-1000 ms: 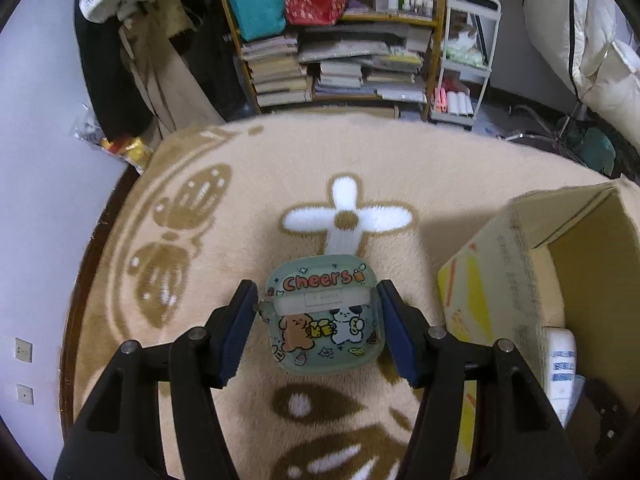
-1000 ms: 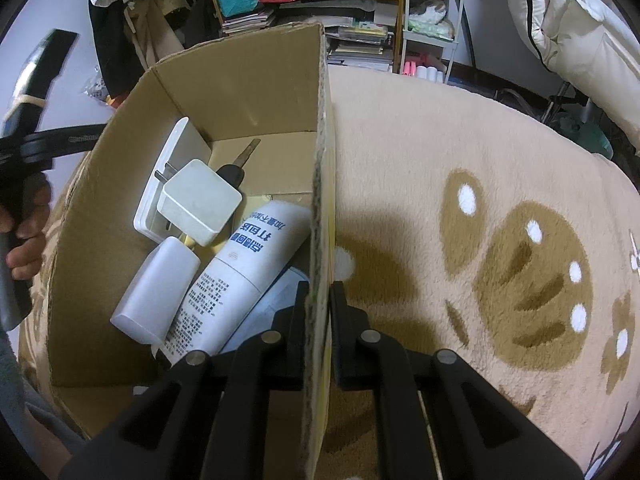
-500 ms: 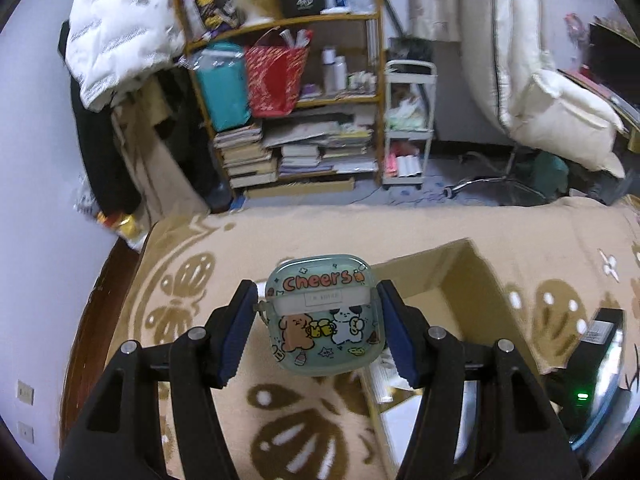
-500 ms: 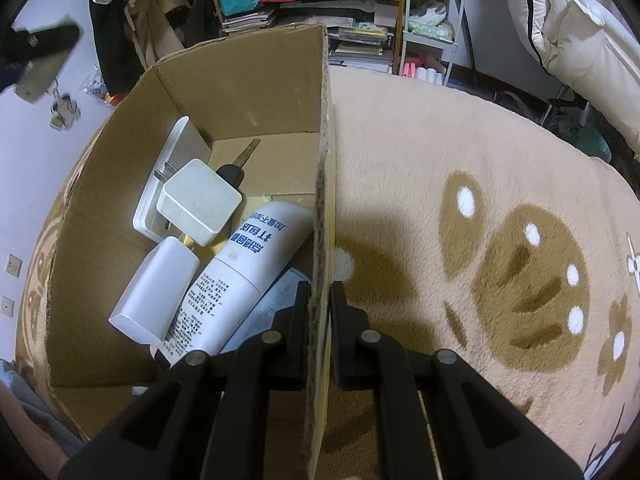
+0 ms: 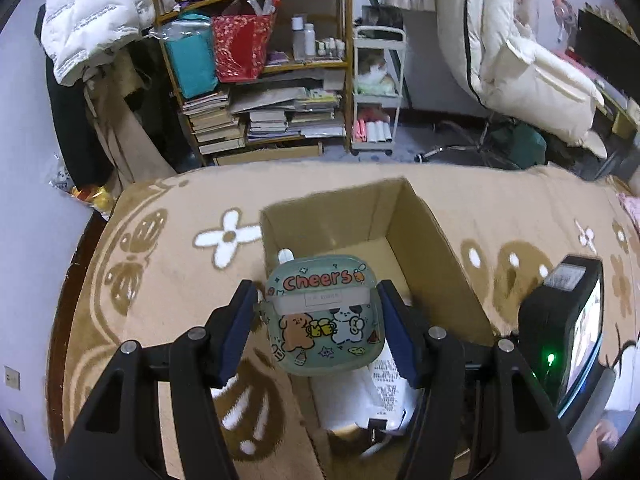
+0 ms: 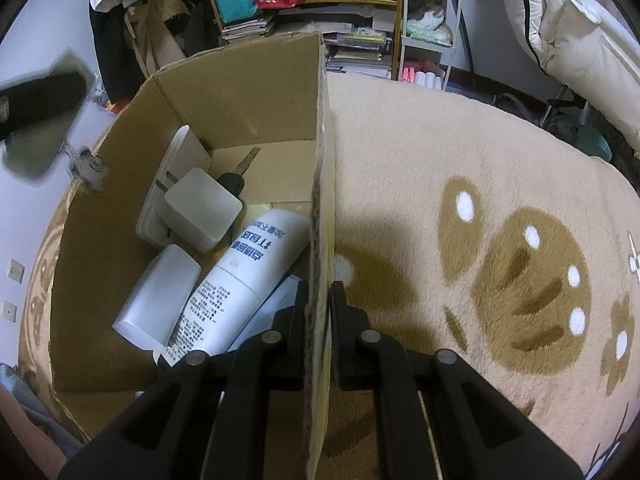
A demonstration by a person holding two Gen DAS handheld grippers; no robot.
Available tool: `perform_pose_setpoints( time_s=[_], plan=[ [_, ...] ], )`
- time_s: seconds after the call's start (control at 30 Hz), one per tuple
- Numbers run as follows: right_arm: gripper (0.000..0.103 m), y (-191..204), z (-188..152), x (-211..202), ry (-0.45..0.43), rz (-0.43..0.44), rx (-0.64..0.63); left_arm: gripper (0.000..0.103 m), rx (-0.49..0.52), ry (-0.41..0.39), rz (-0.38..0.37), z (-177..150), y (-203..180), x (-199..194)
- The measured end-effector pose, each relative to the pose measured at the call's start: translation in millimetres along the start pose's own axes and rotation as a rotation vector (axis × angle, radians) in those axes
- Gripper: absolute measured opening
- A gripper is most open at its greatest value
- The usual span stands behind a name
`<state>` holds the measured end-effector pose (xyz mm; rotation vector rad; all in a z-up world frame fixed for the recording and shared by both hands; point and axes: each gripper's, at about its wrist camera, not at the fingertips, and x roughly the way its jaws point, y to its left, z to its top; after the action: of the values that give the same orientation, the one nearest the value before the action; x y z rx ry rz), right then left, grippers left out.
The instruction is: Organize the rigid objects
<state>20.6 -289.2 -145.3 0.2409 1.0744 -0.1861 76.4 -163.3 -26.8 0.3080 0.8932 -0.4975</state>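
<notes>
"Cheers" earbud case, pale green with a cartoon bear and dog clinking mugs, sits clamped between the blue pads of your left gripper, held in the air over the near left part of the open cardboard box. Orange lettering across its lid is the only writing on it that reads; the small white label beneath is too fine to make out.

Your right gripper is nearly closed, pinching the box's right wall, one finger inside and one outside.

Only the right wrist view shows the contents clearly: a white bottle printed with blue Chinese characters and fine black text lies along the right wall, a plain white tube just to its left, a white charger plug resting on a white flat panel near the far left corner, and a black-headed key behind the charger. At that view's left edge, a blurred dark shape above the box's left wall is likely your left gripper with the case, but it cannot be made out.

The left wrist view alone shows your right gripper's body with a green light at the box's right side. The box stands on a beige rug with brown motifs and a white flower.
</notes>
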Motion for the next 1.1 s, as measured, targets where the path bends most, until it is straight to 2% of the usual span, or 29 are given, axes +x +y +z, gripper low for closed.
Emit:
perform_pose_setpoints(
  time_s=[0.2, 0.3, 0.5, 0.73, 0.83, 0.9, 0.93, 1.0, 1.03, 1.07, 1.1],
  plan=[
    [0.01, -1.7, -1.2, -4.2, -0.013, 0.0, 0.005, 0.06, 0.02, 0.042, 0.009, -7.4, -10.7, 1.1],
    [0.01, -1.9, -2.0, -10.6, -0.03, 0.005, 0.013, 0.06, 0.04, 0.026, 0.053, -9.6, -12.9, -1.1],
    [0.01, -2.1, -4.9, -19.2, -0.049, 0.011, 0.019, 0.061, 0.014, 0.026, 0.064, -13.3, -3.1, -13.2],
    [0.01, 0.1, -4.4, -35.4, -0.087, 0.006, 0.019, 0.061, 0.021, 0.014, 0.113, -25.5, 7.4, -32.9],
    [0.011, -1.1, -5.6, -46.6, -0.113, 0.022, 0.03, 0.073, 0.008, -0.002, 0.124, -30.5, 13.5, -45.3],
    [0.011, -0.6, -6.6, -55.9, -0.136, 0.026, 0.032, 0.074, 0.014, -0.025, 0.144, -34.5, 15.8, -55.5],
    [0.014, 0.5, -7.9, -61.6, -0.147, 0.024, 0.028, 0.074, 0.028, -0.027, 0.156, -36.3, 16.7, -60.3],
    [0.028, 2.7, -10.1, -73.6, -0.175, 0.027, 0.021, 0.074, 0.037, -0.032, 0.171, -38.8, 19.0, -69.7],
    [0.041, 4.2, -12.0, -80.7, -0.193, 0.033, 0.016, 0.074, 0.027, -0.045, 0.18, -40.9, 22.6, -77.6],
    [0.05, 5.9, -12.5, -84.5, -0.205, 0.037, 0.013, 0.074, 0.016, -0.052, 0.182, -42.2, 25.2, -82.4],
    [0.053, 9.4, -14.3, -92.2, -0.226, 0.044, 0.002, 0.076, 0.001, -0.059, 0.183, -43.7, 28.7, -88.2]
  ],
)
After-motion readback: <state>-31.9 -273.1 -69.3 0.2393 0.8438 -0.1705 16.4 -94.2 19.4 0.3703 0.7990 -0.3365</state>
